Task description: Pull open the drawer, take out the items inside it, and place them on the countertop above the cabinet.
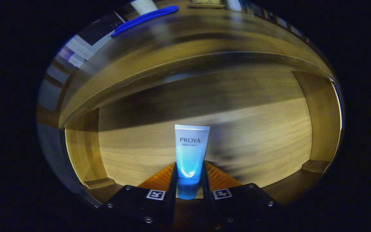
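Observation:
A white-and-blue cosmetic tube (pixel 190 158) stands between my two fingers (pixel 175 176), its blue cap end down between them and its flat end pointing away. My gripper (pixel 188 180) is shut on the tube, both fingers pressing its lower part. Beneath and beyond the tube lies the open wooden drawer (pixel 269 135), its bare floor blurred by motion. Above the drawer runs the front edge of the countertop (pixel 185 54).
The drawer's side walls (pixel 324 112) rise left and right of the tube. On the countertop lie a blue elongated object (pixel 143 19) and a pale tube-like item (pixel 143 5) beyond it. Other small things sit farther back on the counter.

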Tool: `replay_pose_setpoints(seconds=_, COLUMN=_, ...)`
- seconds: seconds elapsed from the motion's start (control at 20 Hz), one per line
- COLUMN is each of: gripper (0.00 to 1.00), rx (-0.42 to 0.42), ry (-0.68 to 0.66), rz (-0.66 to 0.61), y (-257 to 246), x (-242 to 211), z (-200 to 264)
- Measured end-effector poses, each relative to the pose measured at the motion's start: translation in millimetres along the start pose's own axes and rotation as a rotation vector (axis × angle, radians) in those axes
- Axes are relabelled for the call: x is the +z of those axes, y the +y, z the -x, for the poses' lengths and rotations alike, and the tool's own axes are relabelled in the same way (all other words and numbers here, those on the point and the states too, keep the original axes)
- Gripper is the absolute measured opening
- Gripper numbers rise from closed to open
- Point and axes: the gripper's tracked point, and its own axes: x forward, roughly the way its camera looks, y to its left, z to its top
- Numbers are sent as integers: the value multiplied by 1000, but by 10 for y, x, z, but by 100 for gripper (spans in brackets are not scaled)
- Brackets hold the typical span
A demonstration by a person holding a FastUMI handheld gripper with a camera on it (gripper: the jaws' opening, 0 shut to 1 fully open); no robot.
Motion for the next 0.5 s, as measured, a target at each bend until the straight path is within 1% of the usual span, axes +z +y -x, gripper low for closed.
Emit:
replay_pose_setpoints(seconds=0.05, gripper=34, rx=4, ry=-14, rz=-1, y=-23, x=14, z=29)
replay_pose_setpoints(seconds=0.2, gripper=30, rx=14, ry=-59, rz=2, y=-80, x=54, z=105)
replay_pose_setpoints(seconds=0.35, gripper=30, rx=56, ry=-135, rz=28, y=-31, x=172, z=308)
replay_pose_setpoints(seconds=0.5, gripper=30, rx=87, ry=-189, rz=94, y=-8, x=238, z=543)
